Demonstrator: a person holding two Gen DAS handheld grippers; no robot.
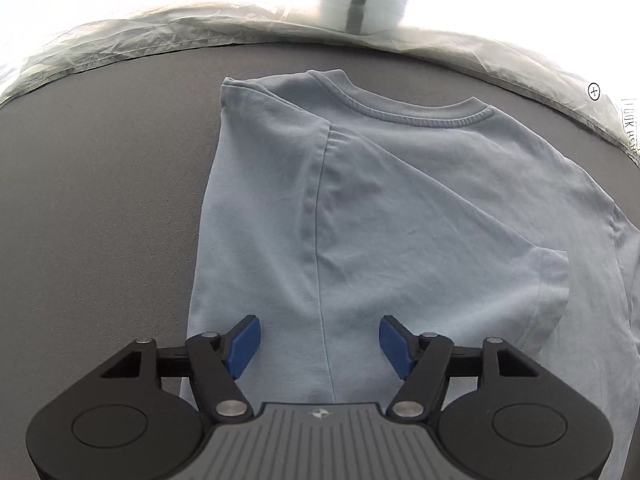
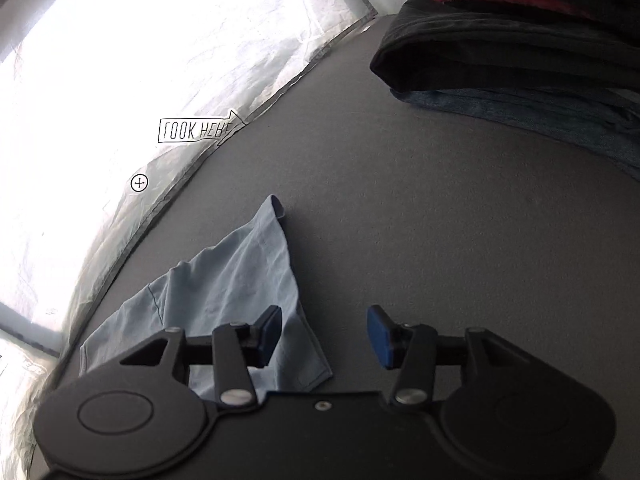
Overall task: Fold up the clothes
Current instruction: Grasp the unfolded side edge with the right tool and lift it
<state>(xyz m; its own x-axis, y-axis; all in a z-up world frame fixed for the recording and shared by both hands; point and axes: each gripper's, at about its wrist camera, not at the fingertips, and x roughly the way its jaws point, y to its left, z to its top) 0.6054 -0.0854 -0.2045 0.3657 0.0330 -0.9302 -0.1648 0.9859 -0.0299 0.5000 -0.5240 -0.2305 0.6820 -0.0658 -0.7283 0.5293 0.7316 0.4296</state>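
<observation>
On the grey counter [image 1: 100, 200] lies a light blue T-shirt [image 1: 400, 208], spread flat with one side already folded over the body, so that a sleeve [image 1: 548, 292] rests on top of it. Its ribbed collar [image 1: 420, 114] points to the far edge, where a crinkled translucent sheet [image 1: 160, 44] borders the counter. The left hand-held gripper [image 1: 320, 344] hangs above the lower part of the shirt, its blue pads [image 1: 244, 346] standing wide apart and pressing nothing. The right hand-held gripper [image 2: 325, 336] also stands with its jaws apart and empty; under its left finger lies a corner of the same shirt [image 2: 240, 276] (the cloth is not between the pads). Farther to the right on the counter sits a pile of dark folded clothes [image 2: 520, 48], well apart from the shirt.
</observation>
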